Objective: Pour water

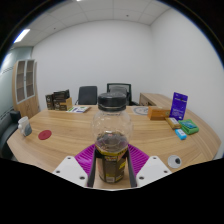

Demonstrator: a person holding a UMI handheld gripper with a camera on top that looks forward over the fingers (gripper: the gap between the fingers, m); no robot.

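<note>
Gripper view: my two fingers hold a clear plastic jar [111,140] with a black screw lid [111,101], raised above a long wooden conference table [60,145]. The purple pads [85,157] press on the jar's lower body from both sides, so my gripper [111,165] is closed on it at jar width. The jar stands upright, its long axis vertical, squarely between the fingers and filling the middle of my sight; something dark shows in its lower half, though I cannot tell what. I see no cup or bowl clearly placed to receive water. Beyond the jar lie a red disc [44,133] on the left, a white tape roll [175,160] close at the right, teal boxes [188,126] and a purple box [179,103] farther right, and black office chairs [88,95] at the far end. With the lid seemingly on, I judge that pouring cannot begin until a target is found and the jar tipped toward it.
</note>
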